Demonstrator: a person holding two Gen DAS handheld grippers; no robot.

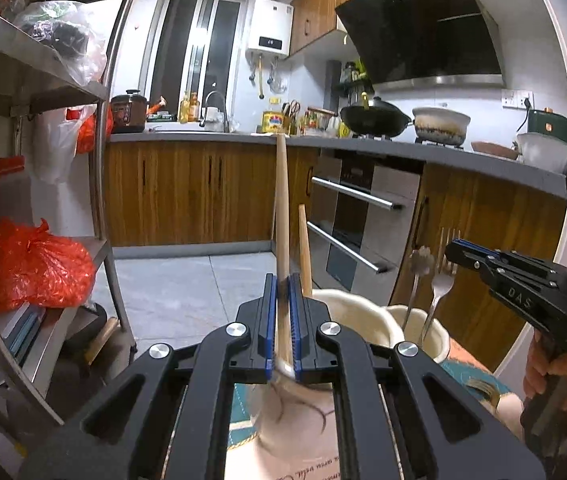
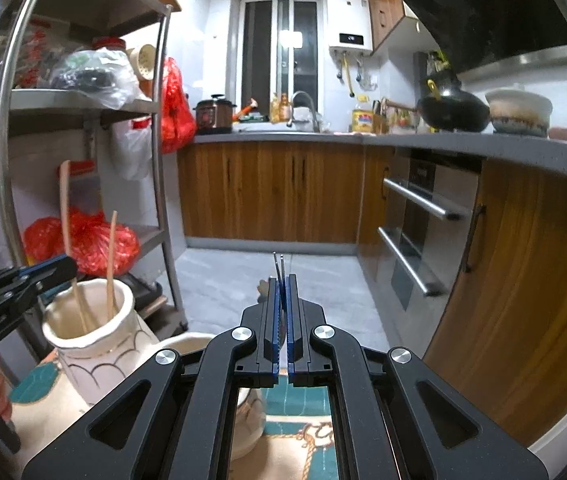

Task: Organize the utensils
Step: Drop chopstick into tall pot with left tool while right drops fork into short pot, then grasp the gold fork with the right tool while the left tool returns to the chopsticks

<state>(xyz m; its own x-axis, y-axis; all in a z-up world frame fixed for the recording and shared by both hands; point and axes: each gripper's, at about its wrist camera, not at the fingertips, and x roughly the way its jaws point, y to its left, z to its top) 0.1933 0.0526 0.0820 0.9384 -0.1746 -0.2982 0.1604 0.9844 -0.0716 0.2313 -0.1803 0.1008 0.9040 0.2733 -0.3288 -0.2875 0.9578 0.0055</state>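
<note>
Two holders (image 1: 363,320); left fingers (image 1: 282,320) grip wooden handle (image 1: 282,216), right (image 2: 282,320) probably fork (image 1: 441,284).

Smooth wooden utensil handle (image 1: 282,208), glossy ceramic holder (image 2: 91,332), shiny metal fork (image 1: 441,286)

We are seeing our left gripper (image 1: 282,292) and right gripper (image 2: 282,292) showing black frames, blue pads, silver screws; one bearing "DAS" lettering.

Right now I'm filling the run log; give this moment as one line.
left gripper: shut on wooden utensil, over cream holder | right gripper: shut on fork
</note>
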